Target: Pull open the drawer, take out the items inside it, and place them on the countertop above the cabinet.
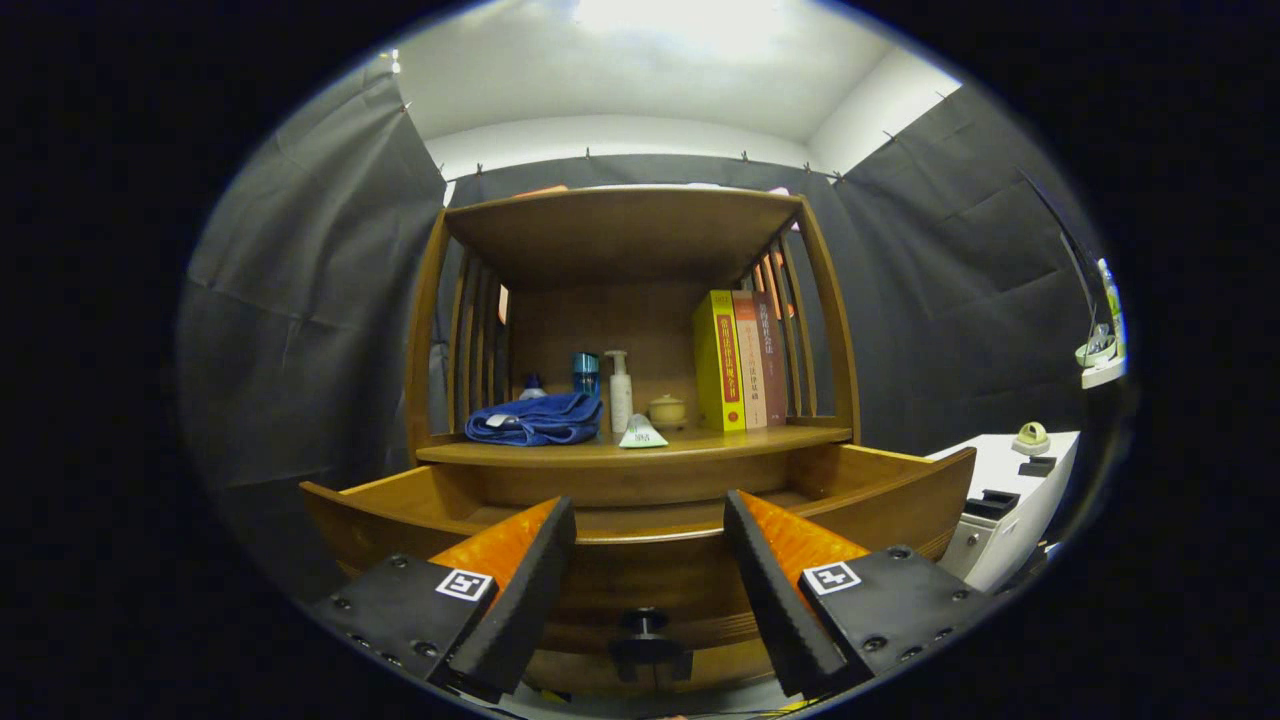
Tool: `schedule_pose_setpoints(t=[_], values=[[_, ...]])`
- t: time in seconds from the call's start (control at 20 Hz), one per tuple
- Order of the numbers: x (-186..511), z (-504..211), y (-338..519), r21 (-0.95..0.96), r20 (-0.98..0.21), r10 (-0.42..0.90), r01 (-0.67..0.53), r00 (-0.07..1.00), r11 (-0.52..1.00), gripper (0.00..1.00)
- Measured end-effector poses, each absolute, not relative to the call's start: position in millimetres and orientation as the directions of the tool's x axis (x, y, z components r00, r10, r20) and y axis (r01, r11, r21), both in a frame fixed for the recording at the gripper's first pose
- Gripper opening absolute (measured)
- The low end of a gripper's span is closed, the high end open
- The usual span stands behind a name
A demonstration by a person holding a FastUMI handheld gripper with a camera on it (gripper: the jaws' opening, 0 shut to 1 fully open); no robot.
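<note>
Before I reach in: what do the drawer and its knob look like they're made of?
The drawer, already pulled open, looks like solid wood with a warm glossy varnish: grain lines and a sheen show on its curved front. The knob is dark and smooth, probably metal or painted wood; the view leaves that open. The hand-held gripper is open, its fingers either side of the knob, not touching it.

The cabinet [640,240] and its drawer [900,500] are of brown wood with a smooth, slightly glossy varnish. The knob [645,625] looks like dark matt metal. The towel [540,418] is soft cloth. The bottle [620,392] is smooth plastic. The books [740,360] have glossy paper covers.
</note>
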State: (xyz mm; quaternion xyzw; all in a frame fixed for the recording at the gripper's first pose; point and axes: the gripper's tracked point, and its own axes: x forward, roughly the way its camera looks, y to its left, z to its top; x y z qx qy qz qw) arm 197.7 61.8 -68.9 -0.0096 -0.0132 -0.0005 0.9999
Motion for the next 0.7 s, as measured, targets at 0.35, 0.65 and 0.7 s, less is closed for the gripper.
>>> schedule_pose_setpoints(t=[0.35, 0.65, 0.7], values=[[192.0, -108.8, 71.2, -0.017, 0.009, 0.037, -0.036, 0.999, 0.999, 0.97], [194.2, -113.8, 72.5, 0.007, -0.008, 0.045, -0.045, 0.999, 0.999, 0.97], [195.3, -114.4, 73.9, 0.009, -0.017, 0.041, -0.040, 0.999, 0.999, 0.97]])
